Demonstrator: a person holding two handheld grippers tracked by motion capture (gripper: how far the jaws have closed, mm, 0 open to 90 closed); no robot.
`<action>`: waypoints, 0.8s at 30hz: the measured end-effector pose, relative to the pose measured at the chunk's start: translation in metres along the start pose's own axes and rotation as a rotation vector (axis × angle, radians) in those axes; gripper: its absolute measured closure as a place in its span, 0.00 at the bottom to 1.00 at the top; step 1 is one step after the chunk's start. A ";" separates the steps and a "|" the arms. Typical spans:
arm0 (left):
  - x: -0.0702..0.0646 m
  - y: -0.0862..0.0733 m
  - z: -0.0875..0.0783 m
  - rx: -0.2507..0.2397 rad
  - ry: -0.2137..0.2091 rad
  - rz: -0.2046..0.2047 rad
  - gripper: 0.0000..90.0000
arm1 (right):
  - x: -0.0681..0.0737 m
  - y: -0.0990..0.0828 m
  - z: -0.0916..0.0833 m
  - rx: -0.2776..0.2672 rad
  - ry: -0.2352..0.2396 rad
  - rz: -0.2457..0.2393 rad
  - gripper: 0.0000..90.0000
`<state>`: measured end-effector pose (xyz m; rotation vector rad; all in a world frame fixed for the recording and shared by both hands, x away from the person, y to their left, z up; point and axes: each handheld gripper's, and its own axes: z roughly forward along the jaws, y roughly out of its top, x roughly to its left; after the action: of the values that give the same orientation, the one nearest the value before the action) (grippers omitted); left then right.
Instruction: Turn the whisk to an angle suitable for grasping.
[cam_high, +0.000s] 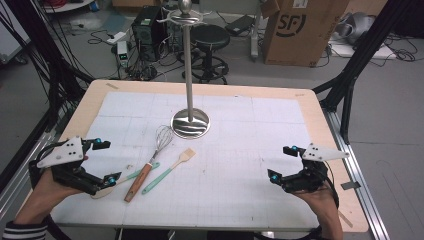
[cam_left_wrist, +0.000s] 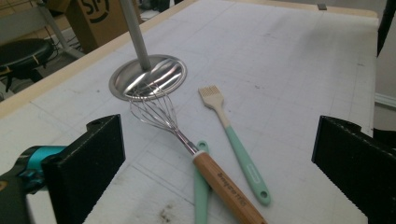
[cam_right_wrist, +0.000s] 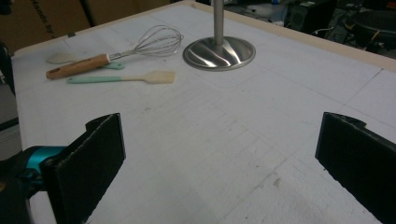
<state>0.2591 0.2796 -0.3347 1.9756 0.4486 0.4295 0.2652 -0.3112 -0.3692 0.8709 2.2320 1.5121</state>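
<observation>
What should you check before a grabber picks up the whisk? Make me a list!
1. Left gripper jaws open wide with nothing between them: ok.
2. Right gripper jaws open and holding nothing: ok.
3. Whisk free to lift: not ok, its wooden handle lies across the mint-handled spatula, which may shift.
4. Brush apart from the whisk: ok, it lies beside it without touching.
5. Whisk wires off the stand base: cannot tell, they lie right at its rim.
6. Stand hooks free for hanging: ok, nothing hangs there.
</observation>
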 end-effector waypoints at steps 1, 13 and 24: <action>0.001 0.005 0.000 0.001 -0.018 0.009 0.05 | 0.000 0.000 -0.001 -0.002 -0.002 0.003 0.00; 0.005 0.041 0.010 0.136 -0.173 0.149 0.37 | 0.000 0.000 -0.001 0.005 -0.011 0.004 0.00; -0.002 0.049 0.032 0.300 -0.314 0.193 0.73 | 0.001 0.000 -0.001 0.017 -0.008 0.002 0.00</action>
<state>0.2790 0.2341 -0.3042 2.3395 0.1266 0.1697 0.2638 -0.3108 -0.3688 0.8824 2.2421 1.4900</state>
